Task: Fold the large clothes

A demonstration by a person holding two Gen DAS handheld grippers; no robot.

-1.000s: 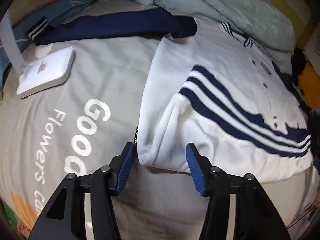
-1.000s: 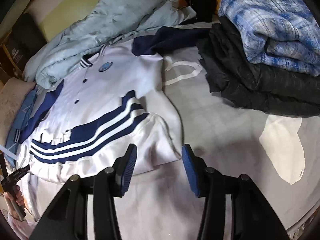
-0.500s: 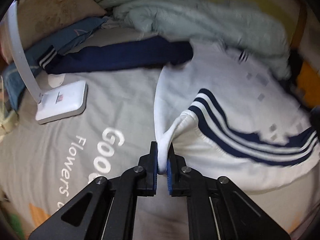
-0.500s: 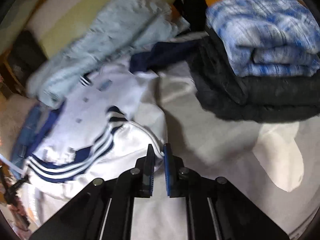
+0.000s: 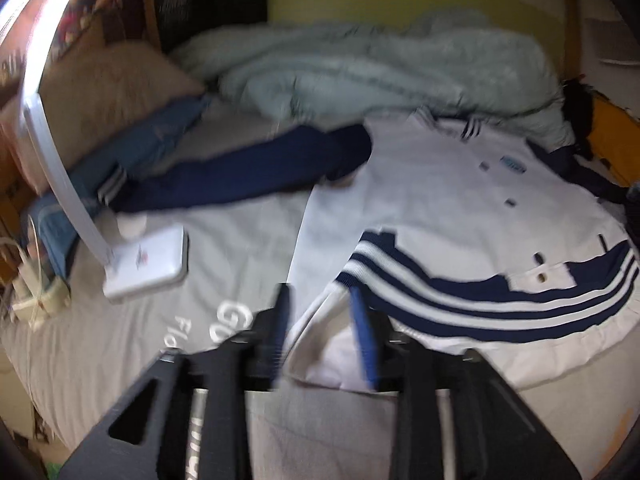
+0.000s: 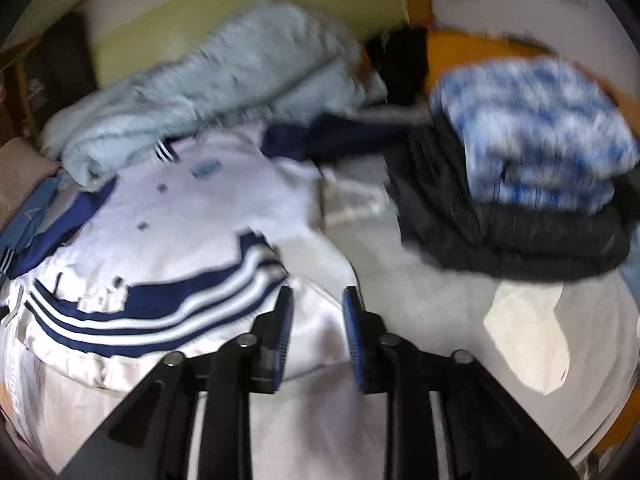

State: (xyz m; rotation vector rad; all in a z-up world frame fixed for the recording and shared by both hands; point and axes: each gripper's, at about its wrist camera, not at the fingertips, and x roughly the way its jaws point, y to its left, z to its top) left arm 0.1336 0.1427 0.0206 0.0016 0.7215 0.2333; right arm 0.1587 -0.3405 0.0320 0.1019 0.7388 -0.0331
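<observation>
A white jacket with navy stripes and navy sleeves lies spread on the grey bed sheet; it also shows in the right wrist view. Its bottom hem is folded up over the body. My left gripper is open, its jaws apart over the hem's left corner. My right gripper is open over the hem's right corner. Neither holds the cloth. One navy sleeve stretches out to the left.
A white lamp base with a bent arm stands on the sheet at left. A pale blue duvet is bunched at the back. Folded plaid and dark clothes are stacked at right. A pillow lies at far left.
Both grippers were shut on the hem corners half a second ago and have opened, letting the hem go. Both have drawn back and tilted up a little.
</observation>
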